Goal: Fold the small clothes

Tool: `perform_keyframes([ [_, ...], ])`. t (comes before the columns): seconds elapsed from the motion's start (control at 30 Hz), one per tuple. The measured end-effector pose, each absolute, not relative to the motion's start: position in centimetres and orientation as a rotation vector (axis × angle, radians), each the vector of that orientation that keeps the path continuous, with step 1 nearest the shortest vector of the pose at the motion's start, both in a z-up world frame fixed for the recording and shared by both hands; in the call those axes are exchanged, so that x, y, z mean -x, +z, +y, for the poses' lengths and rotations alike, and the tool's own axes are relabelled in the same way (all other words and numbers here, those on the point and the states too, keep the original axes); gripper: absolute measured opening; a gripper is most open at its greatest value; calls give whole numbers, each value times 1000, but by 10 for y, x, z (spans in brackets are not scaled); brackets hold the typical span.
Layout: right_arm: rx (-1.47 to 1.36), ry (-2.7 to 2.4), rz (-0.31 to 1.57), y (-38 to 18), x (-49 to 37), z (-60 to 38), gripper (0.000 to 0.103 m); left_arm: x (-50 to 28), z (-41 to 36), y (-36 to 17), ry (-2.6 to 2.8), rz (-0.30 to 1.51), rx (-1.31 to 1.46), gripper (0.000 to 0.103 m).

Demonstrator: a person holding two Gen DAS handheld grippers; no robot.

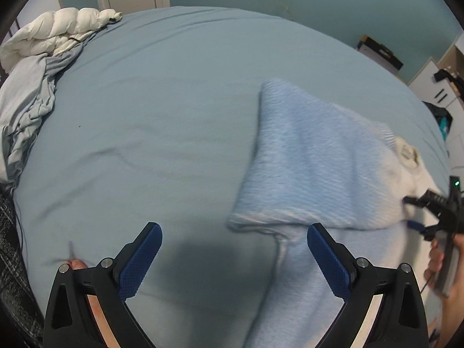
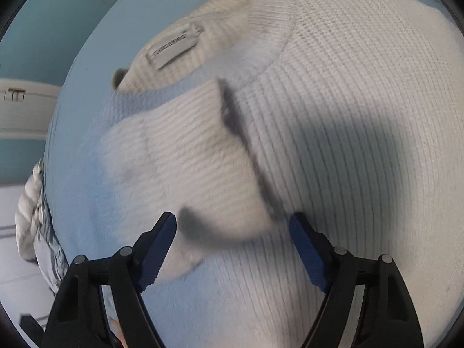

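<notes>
A pale knit sweater [image 1: 313,156] lay on a blue bedsheet [image 1: 162,110], one sleeve [image 2: 188,162] already turned in across the body, its cuff lying just ahead of the right gripper [image 2: 233,226]. That gripper's jaws stood apart with nothing pinched between them, poised low over the ribbed knit near the folded sleeve. The left gripper [image 1: 234,235] also hung wide apart and empty, aimed down at the sheet, with the sweater's near edge just inside its right finger. The collar and its label [image 2: 174,49] lay at the far end in the right wrist view. By the look of it, the fold was only begun: one sleeve was in, and the rest of the garment seemed still to be gathered. A crumpled duvet [image 1: 58,34] sat at the bed's far corner.
</notes>
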State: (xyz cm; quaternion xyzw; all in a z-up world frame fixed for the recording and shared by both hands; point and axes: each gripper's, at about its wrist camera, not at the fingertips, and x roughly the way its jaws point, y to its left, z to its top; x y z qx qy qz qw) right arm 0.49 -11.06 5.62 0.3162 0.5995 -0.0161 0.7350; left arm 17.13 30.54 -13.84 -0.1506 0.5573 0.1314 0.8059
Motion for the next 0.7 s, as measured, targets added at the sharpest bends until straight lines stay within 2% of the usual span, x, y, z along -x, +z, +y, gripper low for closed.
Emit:
perform_keyframes([
  [0.03,-699,-53,1304,57,-7,-109,78,-172,306,-142,284,1197,321,101],
  [0.07,-680,-72,1302,60,-9,-103,68,-173,306,-146,288,1199,317,101],
  [0.1,-632,-103,1304,65,-11,-98,51,-174,307,-148,296,1201,310,101],
  [0.13,-548,-157,1305,73,-11,-91,15,-173,307,-151,308,1200,297,101],
  [0.2,-461,-178,1282,93,-10,-79,3,-171,306,-147,318,1193,265,101],
  [0.33,-424,-97,1162,154,2,-53,2,-168,300,-147,305,1175,208,101],
  [0.43,-466,22,1024,228,18,-32,2,-165,296,-143,269,1135,201,101],
  [0.6,-395,215,799,382,38,30,2,-159,279,-150,145,1041,169,101],
  [0.7,-325,260,715,445,48,64,2,-160,266,-162,94,1031,121,101],
])
